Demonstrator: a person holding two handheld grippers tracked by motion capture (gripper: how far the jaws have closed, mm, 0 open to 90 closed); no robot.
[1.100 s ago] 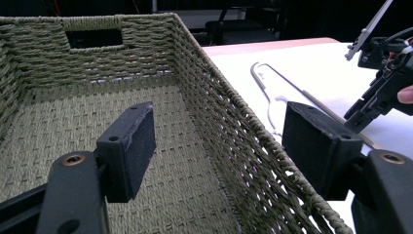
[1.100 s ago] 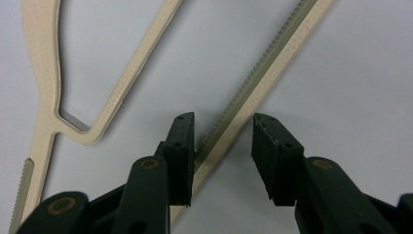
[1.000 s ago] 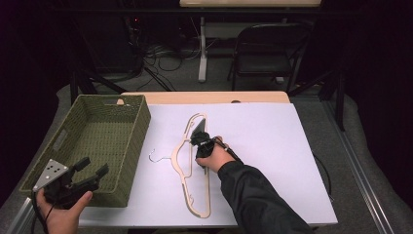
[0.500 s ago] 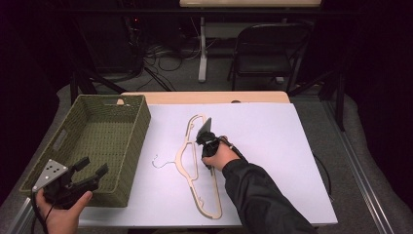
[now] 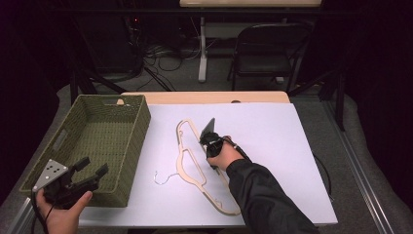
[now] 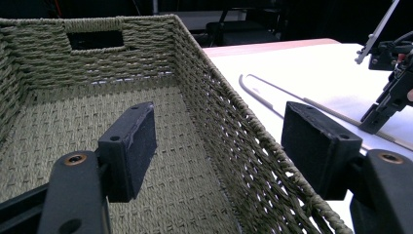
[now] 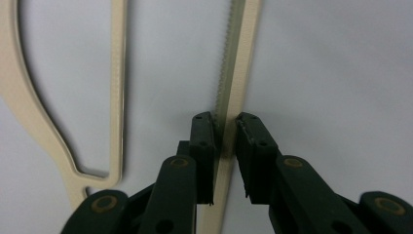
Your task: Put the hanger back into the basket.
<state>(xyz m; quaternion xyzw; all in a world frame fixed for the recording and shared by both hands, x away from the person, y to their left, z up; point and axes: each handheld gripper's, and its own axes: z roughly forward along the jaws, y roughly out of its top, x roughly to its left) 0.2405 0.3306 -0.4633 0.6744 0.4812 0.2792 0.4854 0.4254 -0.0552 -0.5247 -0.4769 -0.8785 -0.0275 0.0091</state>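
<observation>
Dim room, black folding chair (image 5: 272,53), tangled floor cables (image 5: 165,53), grey carpet (image 5: 311,102) behind the table (image 5: 204,97)

hanger (image 7: 234,58) cut off at top and bottom edges, basket (image 6: 204,87) near corner cut off at bottom edge

The hanger (image 7: 234,73) between the right gripper (image 7: 225,119)'s black jaws is cream, with a fine saw-toothed edge. Under it the table (image 5: 272,131) is plain white. Beneath the left gripper (image 6: 219,146)'s black jaws, the basket (image 6: 209,97) is olive-green weave.
</observation>
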